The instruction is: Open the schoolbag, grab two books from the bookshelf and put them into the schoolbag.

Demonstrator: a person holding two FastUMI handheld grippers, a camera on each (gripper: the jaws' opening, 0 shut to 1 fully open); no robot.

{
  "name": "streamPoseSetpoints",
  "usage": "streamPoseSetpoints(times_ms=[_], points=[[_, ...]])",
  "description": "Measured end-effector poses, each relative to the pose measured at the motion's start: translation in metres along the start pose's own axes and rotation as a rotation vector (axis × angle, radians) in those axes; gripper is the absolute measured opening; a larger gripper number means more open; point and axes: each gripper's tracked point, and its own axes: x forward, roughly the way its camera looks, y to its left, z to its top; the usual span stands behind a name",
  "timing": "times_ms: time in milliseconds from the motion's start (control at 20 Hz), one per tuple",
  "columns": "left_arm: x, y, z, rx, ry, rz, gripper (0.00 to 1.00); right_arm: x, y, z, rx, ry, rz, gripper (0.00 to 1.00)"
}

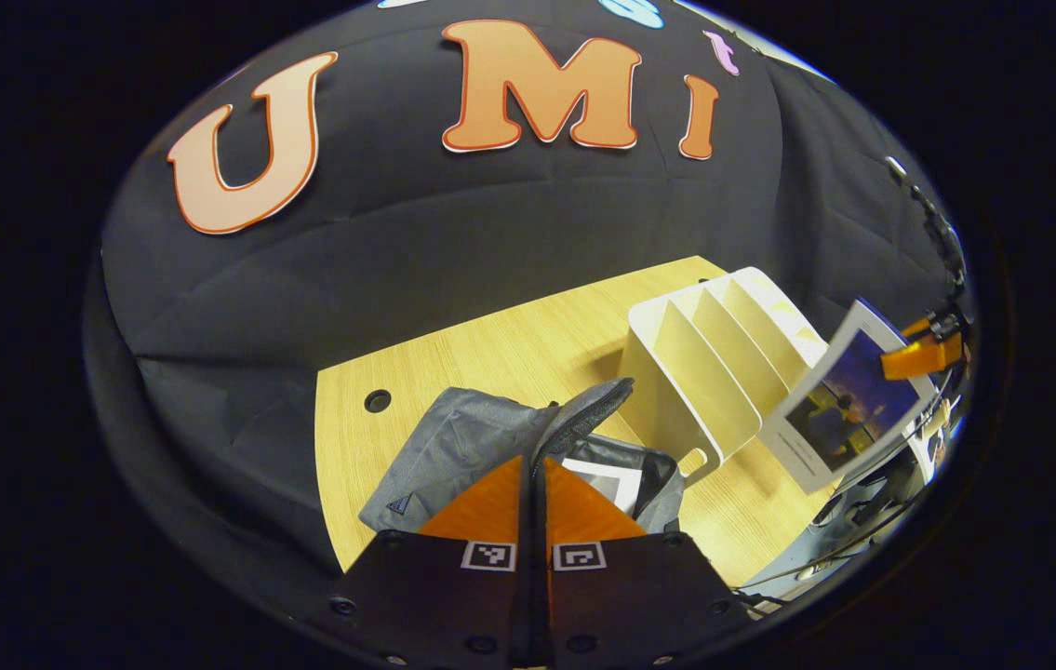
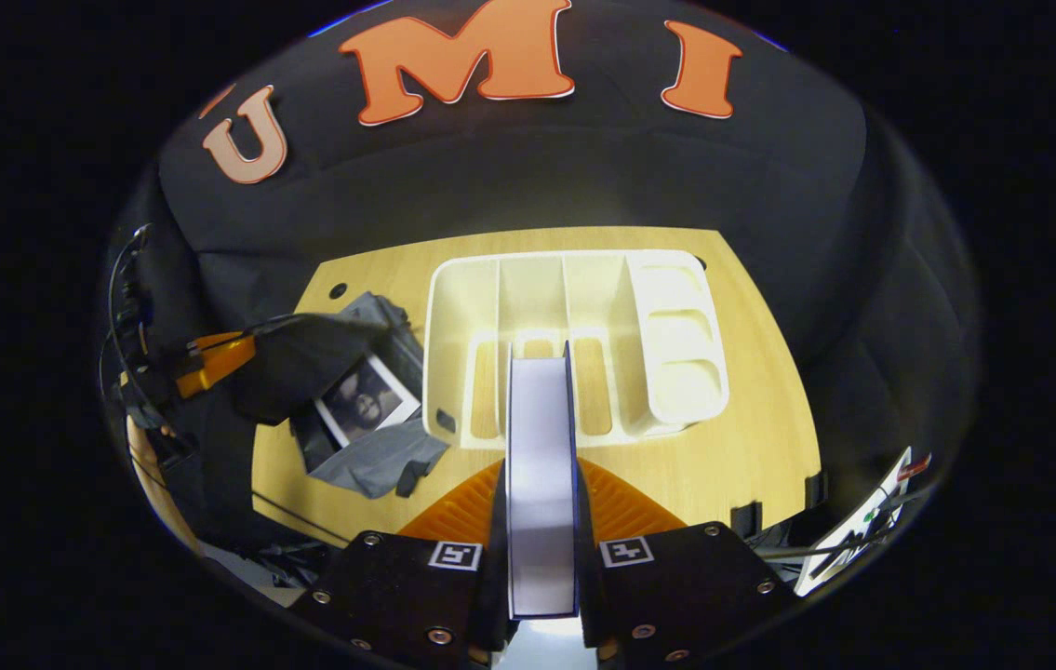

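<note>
Right gripper view has the right tongs (image 2: pixel 541 484) clamped on a book (image 2: pixel 541 465), both fingers pressing its covers, its white page edge facing the camera and running up toward the bookshelf (image 2: pixel 676 335). That cream bookshelf lies on the wooden surface (image 2: pixel 732 465), its slots looking bare. To its left sits the grey schoolbag (image 2: pixel 379 456), open, with another book (image 2: pixel 365 400) inside showing a dark picture cover.

Left gripper view has the left tongs (image 1: pixel 533 484) with fingers drawn together, nothing between them, poised just above the open schoolbag (image 1: pixel 453 447), where a white-edged book (image 1: pixel 611 484) shows in the mouth. Beside the bag stands the bookshelf (image 1: pixel 704 372), and farther right the other tongs (image 1: pixel 923 354) hold the picture-covered book (image 1: pixel 848 400) in the air.
</note>
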Motion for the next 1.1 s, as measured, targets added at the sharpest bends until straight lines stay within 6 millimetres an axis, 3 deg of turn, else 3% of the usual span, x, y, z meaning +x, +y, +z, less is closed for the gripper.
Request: streamPoseSetpoints(times_ms=[200, 250, 300, 350, 600, 800, 1100], points=[[-0.002, -0.002, 0.001, 0.014, 0.006, -0.005, 0.00, -0.019, 0.044, -0.024, 0.134, 0.012, 0.200, 0.29], [-0.003, -0.004, 0.001, 0.021, 0.010, -0.005, 0.01, -0.015, 0.052, -0.027, 0.171, 0.007, 0.244, 0.30], [-0.004, -0.003, 0.003, 0.027, 0.012, -0.004, 0.01, -0.020, 0.063, -0.029, 0.216, -0.008, 0.290, 0.39], [-0.004, -0.004, 0.004, 0.031, 0.015, -0.006, 0.01, -0.015, 0.072, -0.028, 0.258, -0.017, 0.336, 0.29], [-0.010, -0.004, 0.007, 0.066, 0.025, 0.006, 0.01, 0.007, 0.085, -0.028, 0.433, -0.040, 0.438, 0.29], [-0.015, -0.005, 0.007, 0.079, 0.033, 0.007, 0.00, 0.017, 0.096, -0.003, 0.562, -0.083, 0.540, 0.29], [-0.022, -0.009, 0.012, 0.108, 0.032, 0.019, 0.01, 0.063, 0.124, 0.036, 0.666, -0.128, 0.600, 0.29]])
